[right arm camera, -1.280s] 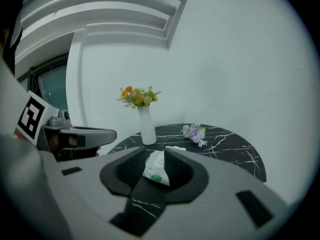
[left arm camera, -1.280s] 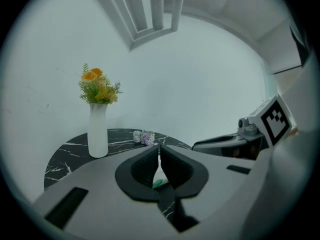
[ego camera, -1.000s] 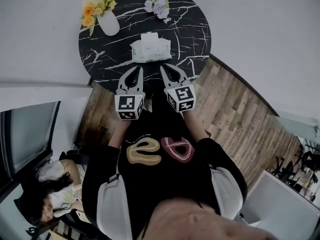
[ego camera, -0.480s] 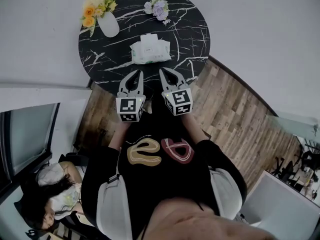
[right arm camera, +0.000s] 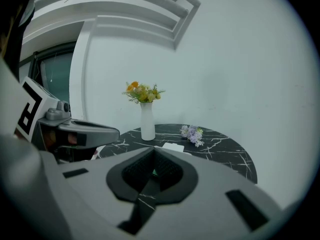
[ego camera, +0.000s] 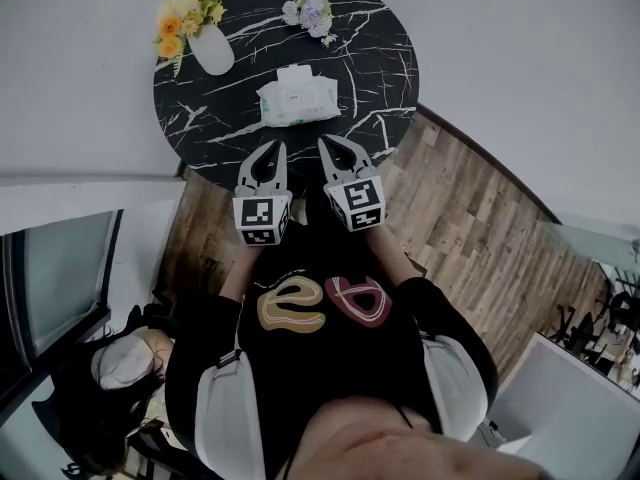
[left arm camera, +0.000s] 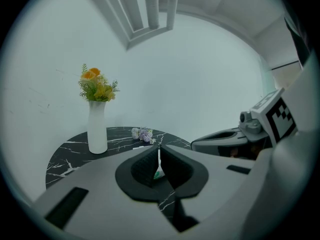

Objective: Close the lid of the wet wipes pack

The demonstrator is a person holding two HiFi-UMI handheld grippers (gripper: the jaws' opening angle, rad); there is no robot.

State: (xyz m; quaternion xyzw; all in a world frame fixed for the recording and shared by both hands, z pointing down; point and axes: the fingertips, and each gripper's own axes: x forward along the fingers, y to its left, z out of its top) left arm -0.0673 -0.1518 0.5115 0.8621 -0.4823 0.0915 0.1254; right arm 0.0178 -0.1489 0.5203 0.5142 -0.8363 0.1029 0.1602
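White soft wet wipes pack (ego camera: pixel 297 101) lies long-axis L-R on black marbled surface (ego camera: pixel 200 118), just above left tool (ego camera: pixel 277 146) & right tool (ego camera: pixel 325 142), both pinched together w/ nothing in them, abt equally near.

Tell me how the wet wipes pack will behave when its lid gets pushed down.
The wet wipes pack looks like a soft, pillowy pouch, so it will probably give under the press rather than stay stiff. It lies flat on the glossy marble table, so it may slide if pushed sideways. Tipping or rolling seems unlikely.
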